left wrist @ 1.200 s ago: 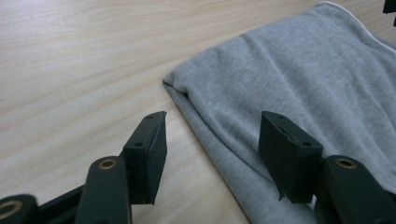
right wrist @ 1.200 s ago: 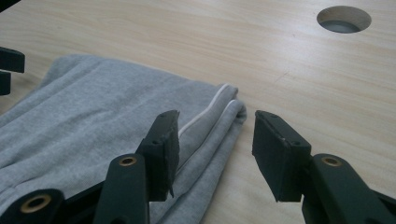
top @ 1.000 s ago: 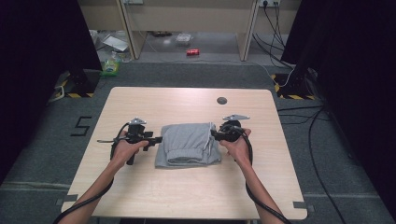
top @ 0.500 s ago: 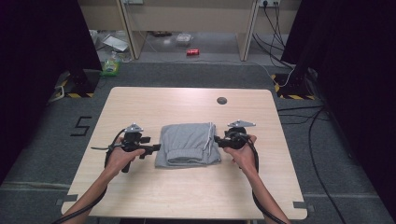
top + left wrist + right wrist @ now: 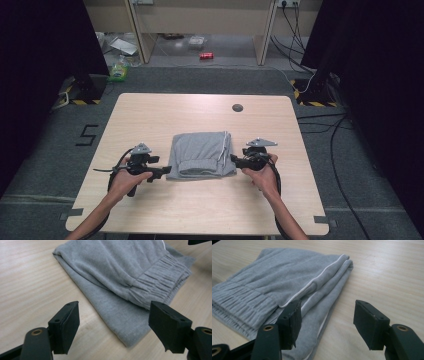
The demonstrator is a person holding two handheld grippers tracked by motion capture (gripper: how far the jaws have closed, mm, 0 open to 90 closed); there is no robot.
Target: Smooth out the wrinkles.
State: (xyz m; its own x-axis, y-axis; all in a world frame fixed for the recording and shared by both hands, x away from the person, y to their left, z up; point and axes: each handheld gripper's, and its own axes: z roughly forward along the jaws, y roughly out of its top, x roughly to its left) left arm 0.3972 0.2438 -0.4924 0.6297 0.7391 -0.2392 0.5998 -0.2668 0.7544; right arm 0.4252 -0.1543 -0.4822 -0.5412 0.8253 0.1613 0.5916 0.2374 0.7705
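Note:
A folded grey garment (image 5: 202,154) with an elastic band and a white side stripe lies flat mid-table (image 5: 200,112). My left gripper (image 5: 166,172) sits just off its near-left corner. In the left gripper view, that gripper (image 5: 113,312) is open; its jaws have just been opening, and the cloth's (image 5: 120,277) corner lies on the wood between and beyond them, unpressed. My right gripper (image 5: 234,161) is at the garment's right edge. In the right gripper view it (image 5: 327,308) is open too, jaws lately widened, with the striped edge (image 5: 294,282) beside its left jaw, not gripped.
A small dark round disc (image 5: 237,107) sits near the table's far edge. On the floor behind are a red can (image 5: 206,56), a green bottle (image 5: 119,70) and, at the right, trailing cables (image 5: 320,125). Bare wood surrounds the garment.
Both grippers have let go of the garment's side edges and drawn outward and toward the person. Their jaws stand wider. The garment stays flat in place.

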